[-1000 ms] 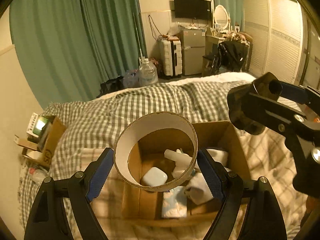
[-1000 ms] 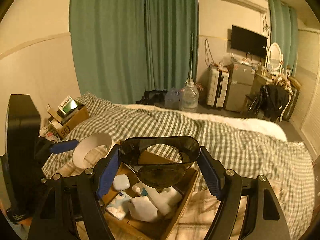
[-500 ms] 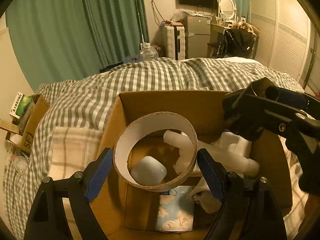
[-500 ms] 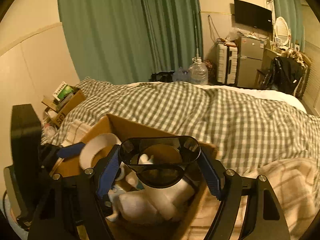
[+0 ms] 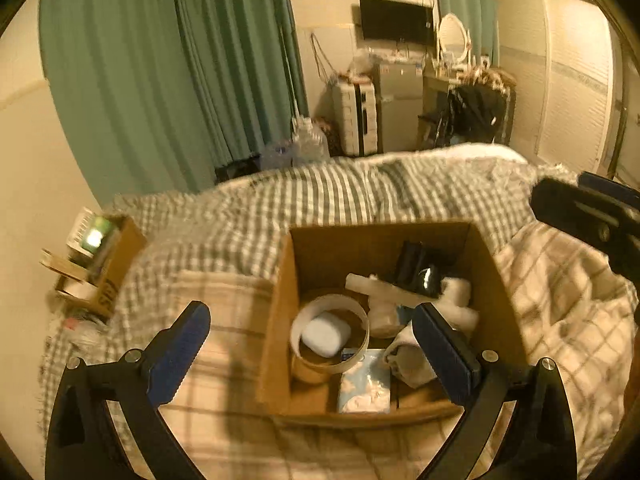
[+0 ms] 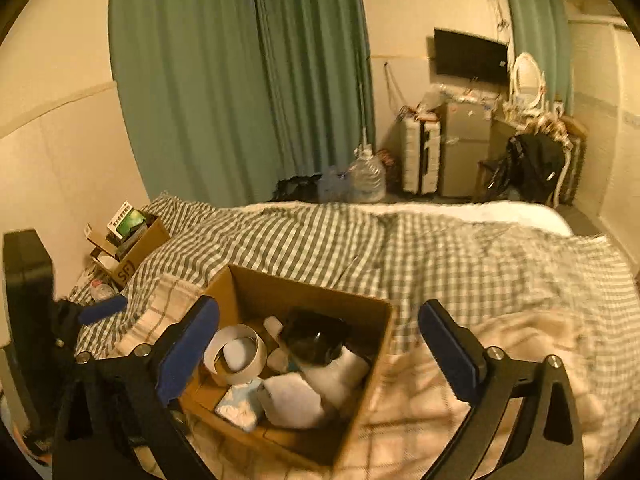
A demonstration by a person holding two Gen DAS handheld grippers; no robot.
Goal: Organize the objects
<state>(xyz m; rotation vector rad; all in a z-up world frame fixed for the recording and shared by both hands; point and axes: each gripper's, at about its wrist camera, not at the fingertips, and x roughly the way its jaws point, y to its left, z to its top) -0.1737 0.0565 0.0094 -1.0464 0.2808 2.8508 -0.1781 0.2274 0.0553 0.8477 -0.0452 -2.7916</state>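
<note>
An open cardboard box (image 5: 280,320) (image 6: 376,344) sits on the bed. Inside lie a cardboard tape ring (image 5: 308,316) (image 6: 256,354) around a small white case (image 5: 325,334), a dark plastic bowl (image 5: 416,274) (image 6: 316,340), white bottles (image 5: 384,304) and a tissue pack (image 5: 366,386). My left gripper (image 5: 310,344) is open and empty above the box's near side. My right gripper (image 6: 320,344) is open and empty over the box.
The bed has a green checked blanket (image 6: 400,248) and a beige plaid cover (image 5: 208,360). A second cardboard box (image 5: 100,264) with packets stands at the bed's left edge by the wall. A suitcase, fridge and water jug stand across the room.
Both grippers opened. The tape ring dropped from the left gripper and the dark bowl from the right gripper into the box. Both grippers pulled up and back from the box.
</note>
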